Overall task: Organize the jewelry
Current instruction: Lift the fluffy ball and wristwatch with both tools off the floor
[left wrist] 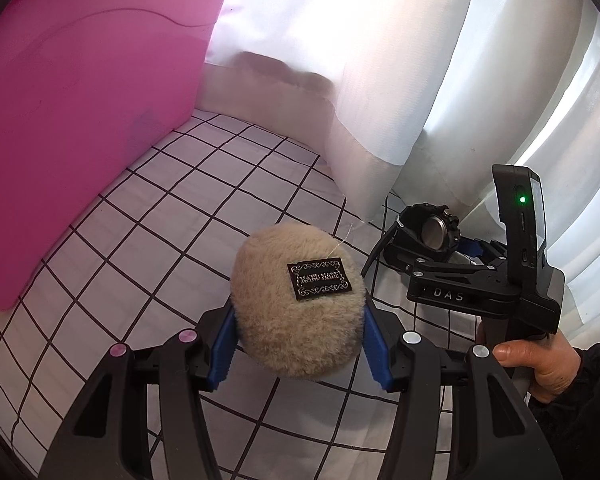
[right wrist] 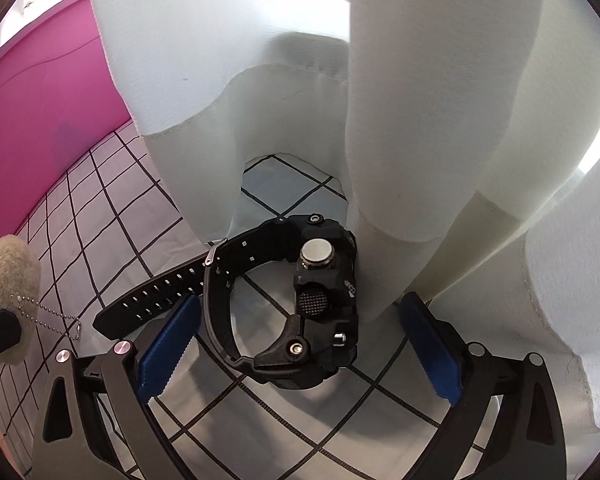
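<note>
My left gripper (left wrist: 299, 344) is shut on a fluffy beige pom-pom (left wrist: 284, 280) that bears a black "HAND MADE" tag (left wrist: 319, 278). The pom-pom rests low over the checked cloth. In the right wrist view it shows at the left edge (right wrist: 8, 276) with a thin ball chain (right wrist: 48, 316) trailing from it. A black wristwatch (right wrist: 324, 280) lies on its side on the cloth against the curtain, its strap buckled into a loop. My right gripper (right wrist: 300, 340) is open around it, blue pads (right wrist: 168, 336) wide on either side and not pressing the case. The left wrist view shows the watch (left wrist: 436, 232) at the right.
A large pink plastic bin (left wrist: 80, 120) stands at the left on the white cloth with black grid lines (left wrist: 180, 200). White curtain folds (left wrist: 380, 80) hang down at the back and right, right behind the watch. A person's hand (left wrist: 540, 364) grips the right tool's handle.
</note>
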The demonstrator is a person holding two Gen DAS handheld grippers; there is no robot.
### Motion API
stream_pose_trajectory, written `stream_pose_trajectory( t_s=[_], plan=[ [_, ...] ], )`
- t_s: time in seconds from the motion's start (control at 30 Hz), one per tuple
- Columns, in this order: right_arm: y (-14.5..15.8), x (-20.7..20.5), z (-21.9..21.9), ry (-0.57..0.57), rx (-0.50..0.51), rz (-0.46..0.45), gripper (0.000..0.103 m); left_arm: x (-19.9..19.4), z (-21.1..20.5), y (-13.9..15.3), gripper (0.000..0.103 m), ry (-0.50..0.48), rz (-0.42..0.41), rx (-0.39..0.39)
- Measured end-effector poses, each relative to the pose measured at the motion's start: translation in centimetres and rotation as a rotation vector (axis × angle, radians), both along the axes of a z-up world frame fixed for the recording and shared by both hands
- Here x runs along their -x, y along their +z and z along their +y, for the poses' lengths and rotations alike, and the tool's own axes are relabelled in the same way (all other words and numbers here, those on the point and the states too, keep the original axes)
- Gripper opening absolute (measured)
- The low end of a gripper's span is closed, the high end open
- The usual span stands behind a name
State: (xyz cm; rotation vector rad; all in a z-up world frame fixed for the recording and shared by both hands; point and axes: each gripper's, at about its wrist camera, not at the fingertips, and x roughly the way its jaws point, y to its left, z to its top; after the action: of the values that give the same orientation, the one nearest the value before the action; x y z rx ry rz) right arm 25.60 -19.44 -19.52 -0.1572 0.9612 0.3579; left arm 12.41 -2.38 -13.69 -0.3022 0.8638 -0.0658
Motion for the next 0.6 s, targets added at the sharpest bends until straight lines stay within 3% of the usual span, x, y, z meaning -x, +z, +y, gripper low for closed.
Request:
stream_pose_trajectory(
  t_s=[0.5, 0.53, 0.57, 0.6],
  plan=[
    [-0.2, -0.2, 0.2, 0.006, -0.012, -0.012, 0.093, 0.1, -0.3, 0.3, 0.053, -0.005, -0.004, -0.007],
    [-0.1, 0.1, 0.3, 0.013, -0.015, -0.024, 0.087, 0.2, -0.3, 0.3, 0.053, -0.005, -0.004, -0.008],
    [0.0, 0.4, 0.5, 0.028, -0.018, -0.042, 0.067, 0.2, -0.3, 0.3, 0.053, -0.006, -0.005, -0.010],
    [0.3, 0.7, 0.7, 0.030, -0.007, -0.056, 0.062, 0.3, -0.3, 0.3, 0.053, -0.006, -0.004, -0.011]
  ],
)
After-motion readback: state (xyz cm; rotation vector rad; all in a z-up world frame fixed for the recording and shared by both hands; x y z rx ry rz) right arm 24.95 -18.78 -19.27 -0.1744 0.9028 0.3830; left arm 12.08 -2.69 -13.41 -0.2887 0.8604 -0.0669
